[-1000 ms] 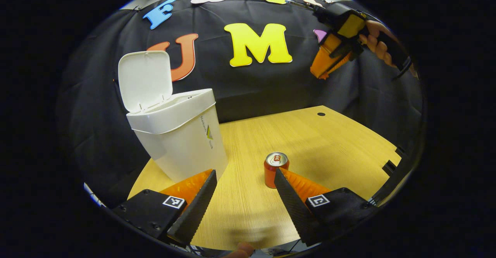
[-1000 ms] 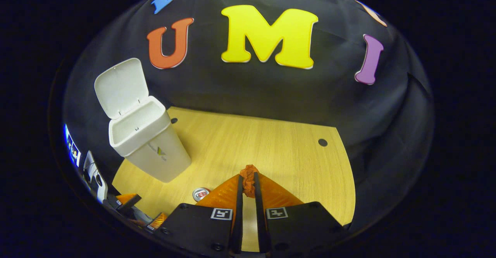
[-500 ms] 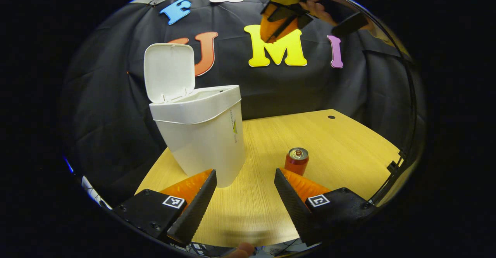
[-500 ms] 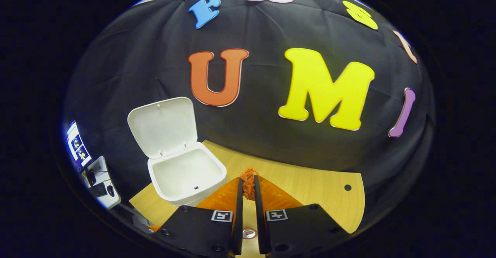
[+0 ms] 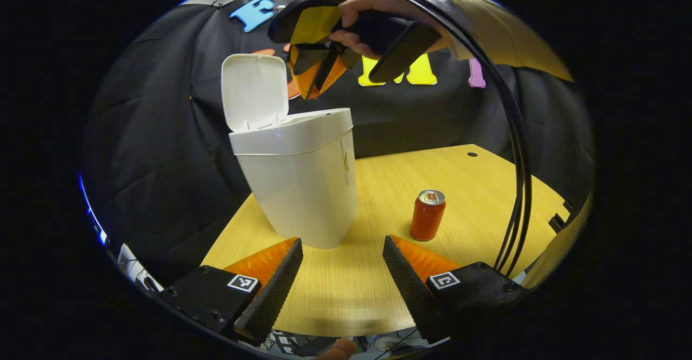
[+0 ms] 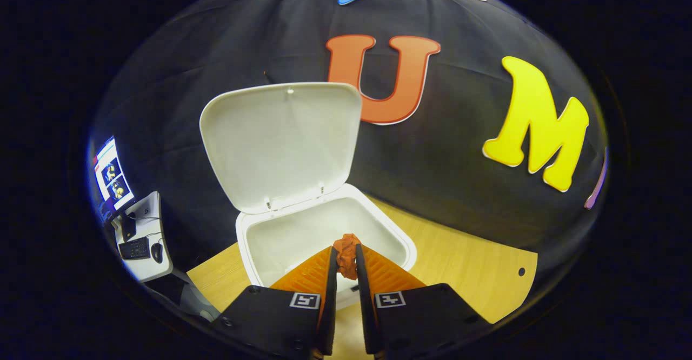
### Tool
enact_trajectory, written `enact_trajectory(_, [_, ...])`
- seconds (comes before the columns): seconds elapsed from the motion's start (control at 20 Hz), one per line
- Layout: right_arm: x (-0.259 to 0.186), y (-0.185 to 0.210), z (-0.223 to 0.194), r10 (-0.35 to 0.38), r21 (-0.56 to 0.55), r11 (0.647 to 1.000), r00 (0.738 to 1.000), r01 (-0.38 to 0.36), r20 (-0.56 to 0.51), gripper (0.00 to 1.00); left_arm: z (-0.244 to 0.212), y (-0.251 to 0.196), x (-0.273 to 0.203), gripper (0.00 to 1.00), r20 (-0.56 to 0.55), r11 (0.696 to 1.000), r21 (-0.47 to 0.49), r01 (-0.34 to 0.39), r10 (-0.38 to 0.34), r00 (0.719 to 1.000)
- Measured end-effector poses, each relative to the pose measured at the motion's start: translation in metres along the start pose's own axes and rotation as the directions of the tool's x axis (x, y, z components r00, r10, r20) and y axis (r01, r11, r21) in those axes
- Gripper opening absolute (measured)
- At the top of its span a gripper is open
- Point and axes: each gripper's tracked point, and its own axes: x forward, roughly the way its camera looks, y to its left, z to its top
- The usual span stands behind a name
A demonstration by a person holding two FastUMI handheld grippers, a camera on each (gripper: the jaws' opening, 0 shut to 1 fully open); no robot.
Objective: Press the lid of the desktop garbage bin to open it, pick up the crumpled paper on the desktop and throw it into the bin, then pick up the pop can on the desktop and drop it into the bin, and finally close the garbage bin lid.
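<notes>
The white garbage bin (image 5: pixel 300 181) stands on the wooden desk with its lid (image 5: pixel 253 91) raised. In the right gripper view the bin's open mouth (image 6: pixel 303 235) lies just beyond and below my right gripper (image 6: pixel 346 254), which is shut on the crumpled orange paper (image 6: pixel 346 252). In the left gripper view that right gripper (image 5: pixel 316 76), held by a hand (image 5: pixel 373 14), hovers above the bin's opening. A red pop can (image 5: pixel 427 215) stands upright to the right of the bin. My left gripper (image 5: pixel 341 254) is open and low over the desk's near side, apart from bin and can.
The wooden desk (image 5: pixel 465 187) has a small dark hole (image 5: pixel 472 154) near its far edge. Black cables (image 5: pixel 516 176) hang from the right gripper past the can's right side. A side stand with a screen and keyboard (image 6: pixel 132 230) is off the desk's left.
My right gripper has carried the crumpled paper leftward until it hangs over the open bin. The left gripper view has shifted a little, with bin and can sliding rightward in it.
</notes>
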Motion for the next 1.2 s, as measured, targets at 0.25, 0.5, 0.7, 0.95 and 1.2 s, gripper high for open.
enact_trajectory(0.25, [0.019,0.014,-0.009,0.029,0.012,1.0,0.999,-0.028,-0.04,0.32,-0.014,0.008,-0.003,0.99,-0.037,0.999,-0.035,-0.009,0.007,0.999])
enact_trajectory(0.5, [0.014,0.028,-0.009,0.098,0.042,0.994,0.995,-0.097,-0.03,0.57,-0.019,0.003,-0.006,0.99,-0.045,1.0,-0.025,0.015,-0.016,0.999])
enact_trajectory(0.7, [-0.008,0.011,0.01,0.071,0.077,0.994,0.997,-0.073,0.038,0.84,-0.021,0.002,-0.004,0.99,-0.051,0.999,0.007,0.034,-0.034,0.998])
enact_trajectory(0.95, [-0.048,-0.016,0.026,0.063,0.033,0.997,0.992,-0.067,0.107,0.89,-0.013,-0.003,0.004,0.99,-0.052,0.998,0.0,0.068,-0.068,0.996])
enact_trajectory(1.2, [-0.099,-0.066,0.032,0.01,0.022,1.0,0.987,-0.013,0.162,0.94,0.005,-0.031,0.009,0.99,-0.028,0.995,0.024,0.102,-0.101,0.994])
